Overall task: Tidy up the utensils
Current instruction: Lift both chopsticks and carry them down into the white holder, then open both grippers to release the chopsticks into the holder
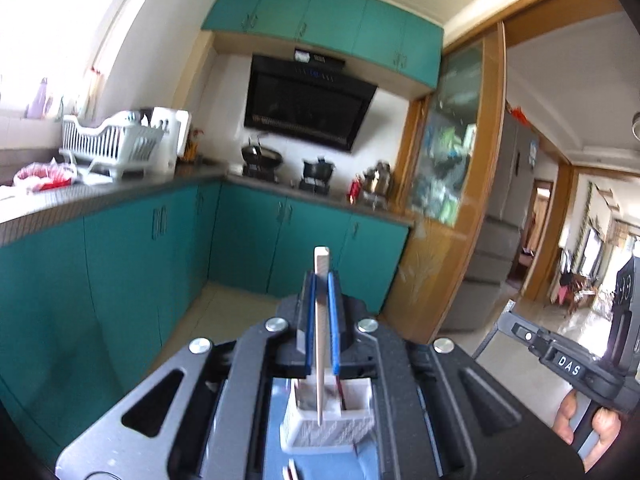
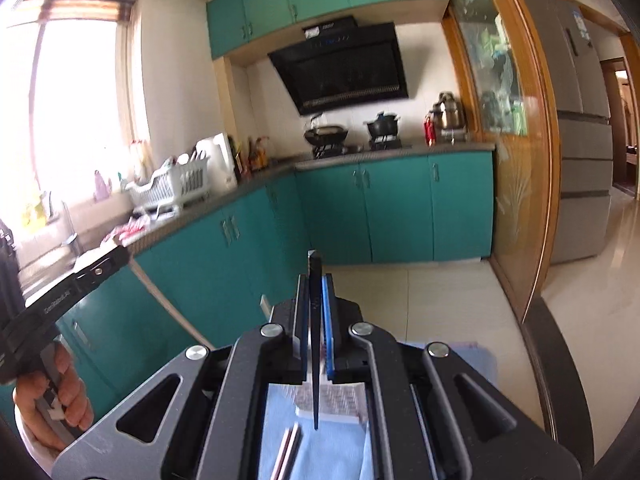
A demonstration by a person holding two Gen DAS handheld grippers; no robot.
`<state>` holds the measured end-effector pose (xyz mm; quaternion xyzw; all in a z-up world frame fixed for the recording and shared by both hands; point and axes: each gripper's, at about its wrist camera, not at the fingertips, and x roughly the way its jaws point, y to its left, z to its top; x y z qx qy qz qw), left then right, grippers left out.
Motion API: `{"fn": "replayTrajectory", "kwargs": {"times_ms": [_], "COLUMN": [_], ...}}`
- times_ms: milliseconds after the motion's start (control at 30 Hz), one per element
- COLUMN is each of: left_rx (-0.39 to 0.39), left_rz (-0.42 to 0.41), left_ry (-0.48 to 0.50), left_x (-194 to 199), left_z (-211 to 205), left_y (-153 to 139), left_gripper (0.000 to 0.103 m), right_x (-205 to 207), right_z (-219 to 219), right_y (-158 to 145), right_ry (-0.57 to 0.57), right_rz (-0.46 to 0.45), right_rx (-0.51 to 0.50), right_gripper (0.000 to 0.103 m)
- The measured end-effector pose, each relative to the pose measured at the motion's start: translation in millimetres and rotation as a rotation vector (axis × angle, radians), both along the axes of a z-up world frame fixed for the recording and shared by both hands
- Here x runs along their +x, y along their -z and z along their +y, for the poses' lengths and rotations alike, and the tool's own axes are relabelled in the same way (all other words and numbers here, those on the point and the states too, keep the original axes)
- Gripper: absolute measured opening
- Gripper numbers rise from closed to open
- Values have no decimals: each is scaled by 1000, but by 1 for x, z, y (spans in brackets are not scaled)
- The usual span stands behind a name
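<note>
Both tools are closed on chopsticks: the left gripper (image 1: 320,312) pinches a pale wooden chopstick (image 1: 321,280) between its blue pads, and the right gripper (image 2: 316,312) pinches a dark chopstick (image 2: 315,320) the same way; each stick runs along the fingers, its blunt end standing out past the fingertips and its thin end hanging back and down toward the camera.

What the coming move turns on is where the thin ends lie relative to the white utensil holder (image 1: 332,428); in the left wrist view the holder sits directly below the gripper, seen through the gap in its frame, and the pale stick's tip appears over one of the open compartments (whether it is above the rim or just inside I cannot tell); in the right wrist view the white holder (image 2: 336,400) lies below and a little beyond the dark stick's tip, which shows over the light blue cloth (image 2: 280,420) at the holder's near edge.

So the left hand seems better lined up; my judgement is that the right needs a small shift forward before its stick can drop into a compartment; both sticks look steep enough to go in end first.

Two more chopsticks (image 2: 289,452) lie flat on the cloth, near the holder, not yet sorted.
</note>
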<state>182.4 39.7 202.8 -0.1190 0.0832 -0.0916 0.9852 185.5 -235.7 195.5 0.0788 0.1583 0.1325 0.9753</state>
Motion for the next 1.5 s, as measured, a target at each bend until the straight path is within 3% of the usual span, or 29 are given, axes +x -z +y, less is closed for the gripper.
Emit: {"fn": "replayTrajectory", "kwargs": {"times_ms": [133, 333, 733, 867, 967, 1000, 1100, 1233, 1367, 1433, 1500], "left_rx": [-4, 11, 26, 22, 11, 5, -5, 28, 98, 142, 172], "left_rz": [-19, 31, 193, 221, 220, 217, 196, 202, 306, 425, 563], "left_ry": [-29, -58, -51, -47, -53, -51, -62, -84, -130, -137, -137], "left_x": [32, 75, 113, 112, 106, 103, 89, 58, 24, 16, 12], "left_z": [-8, -23, -24, -19, -12, -10, -4, 7, 19, 21, 21], "left_y": [-9, 22, 101, 114, 116, 115, 112, 117, 149, 182, 220], "left_gripper": [6, 6, 6, 6, 11, 17, 39, 51, 59, 61, 61], "right_x": [27, 78, 131, 127, 120, 116, 99, 65, 16, 4, -2], "right_z": [0, 1, -20, -26, -30, -30, -32, -39, -45, -40, -21], "right_y": [-14, 6, 102, 113, 115, 115, 112, 117, 151, 178, 223], "right_ry": [55, 118, 147, 149, 144, 145, 146, 136, 140, 126, 79], "right_rz": [-62, -63, 139, 174, 189, 184, 161, 164, 224, 286, 416], "right_rx": [-5, 3, 101, 131, 144, 141, 111, 106, 96, 80, 44], "right_gripper": [7, 7, 7, 10, 31, 39, 42, 43, 43, 43, 43]}}
